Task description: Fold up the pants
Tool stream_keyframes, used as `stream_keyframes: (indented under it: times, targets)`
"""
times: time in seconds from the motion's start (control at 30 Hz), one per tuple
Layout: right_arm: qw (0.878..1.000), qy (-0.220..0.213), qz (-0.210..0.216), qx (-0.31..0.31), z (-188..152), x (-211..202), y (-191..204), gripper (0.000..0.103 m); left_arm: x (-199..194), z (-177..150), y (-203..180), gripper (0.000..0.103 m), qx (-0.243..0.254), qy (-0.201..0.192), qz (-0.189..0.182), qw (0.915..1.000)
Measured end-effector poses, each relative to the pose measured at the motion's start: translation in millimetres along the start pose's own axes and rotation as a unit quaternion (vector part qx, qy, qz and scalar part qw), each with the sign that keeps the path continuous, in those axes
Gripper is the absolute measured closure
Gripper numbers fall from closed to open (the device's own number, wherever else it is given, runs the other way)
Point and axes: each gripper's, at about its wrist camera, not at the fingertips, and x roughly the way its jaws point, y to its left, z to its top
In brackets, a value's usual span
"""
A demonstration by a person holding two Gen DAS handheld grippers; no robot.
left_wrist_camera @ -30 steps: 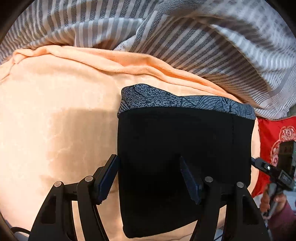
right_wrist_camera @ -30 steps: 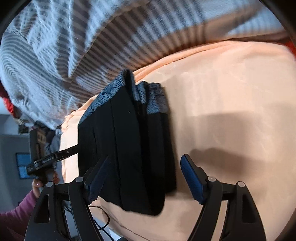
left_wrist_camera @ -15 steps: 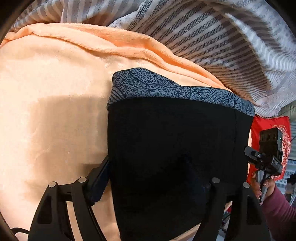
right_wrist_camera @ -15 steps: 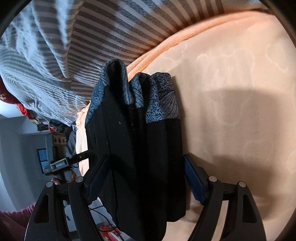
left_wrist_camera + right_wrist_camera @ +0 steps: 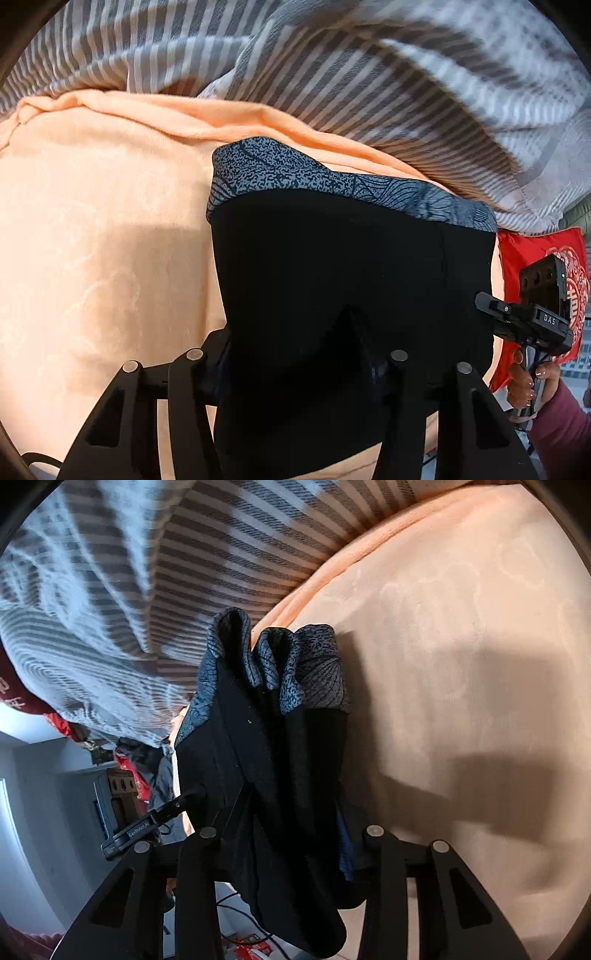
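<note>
Item: black pants [image 5: 351,280], already folded into a compact stack, patterned grey waistband [image 5: 332,181] at the far end, lying on a peach blanket [image 5: 92,240]. Position relative to tools: the stack runs straight ahead from the left gripper [image 5: 295,354], long axis along that gripper's fingers, waistband farthest out and the near folded edge between the fingers. The left jaws are closing with the near black edge between them; the fingertips are sunk into or hidden by the dark cloth, so contact looks made, judged a pinch on the near left part. From the right gripper [image 5: 284,834] the same stack is seen edge-on, its layers [image 5: 273,672] fanned upward and away, waistband ends at the far tip; these jaws are also closing, with the near end of the layered edge bunched between them. Nearer hand: neither clearly, both sit at the near end, the right gripper's body [image 5: 532,314] showing just beside the stack's right edge, a hand [image 5: 528,380] on its grip. Beyond the waistband: a striped grey-and-white cover [image 5: 369,74], touching the blanket's far rim. Far right: a red cushion [image 5: 535,251].
</note>
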Motion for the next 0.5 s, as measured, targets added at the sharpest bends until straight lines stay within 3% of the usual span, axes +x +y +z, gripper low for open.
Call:
stream_keyframes:
  times: [0.17,0.5]
  targets:
    - [1.000,0.009,0.010,-0.017,-15.7,-21.4,10.8,0.061,-11.7,-13.6,-34.9,0.048,0.006,0.002,0.007,1.0000]
    - [1.000,0.002,0.022,-0.018,-79.8,-60.2,9.4,0.061,-42.9,-66.9,-61.9,0.048,0.007,-0.001,0.011,0.9999]
